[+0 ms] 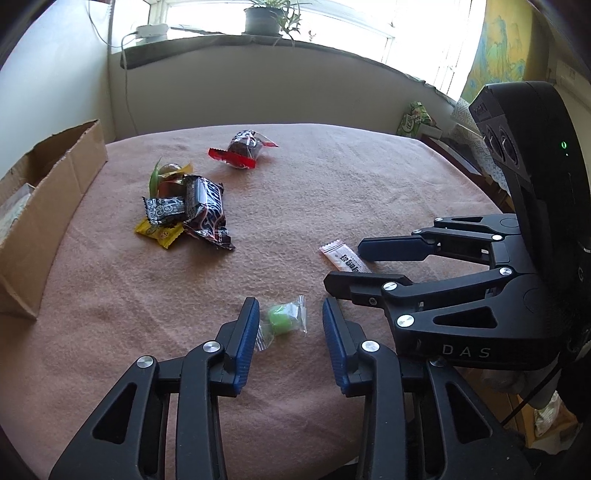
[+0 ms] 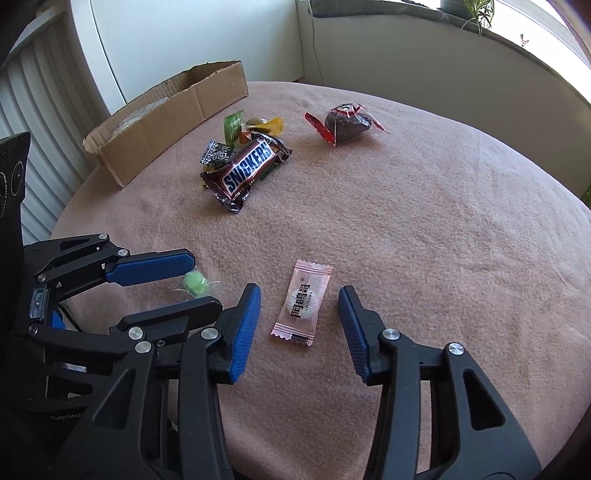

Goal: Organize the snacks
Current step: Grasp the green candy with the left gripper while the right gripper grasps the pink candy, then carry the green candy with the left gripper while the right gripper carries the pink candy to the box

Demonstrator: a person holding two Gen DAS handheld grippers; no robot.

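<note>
Box [image 2: 166,122] | contents unclear | Snickers bar [image 2: 245,171] outside, nearby

Snack pile [image 2: 243,166] beside box [image 2: 166,110] on table [image 2: 443,240]

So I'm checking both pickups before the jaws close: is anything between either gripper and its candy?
Nothing visible. The green candy lies on the cloth between the left gripper's open fingers; the pink sachet lies between the right gripper's. Neither is touched yet.

bright window [image 1: 236,14], potted plant [image 1: 263,18] on sill, perhaps a radiator [image 2: 40,129].
</note>
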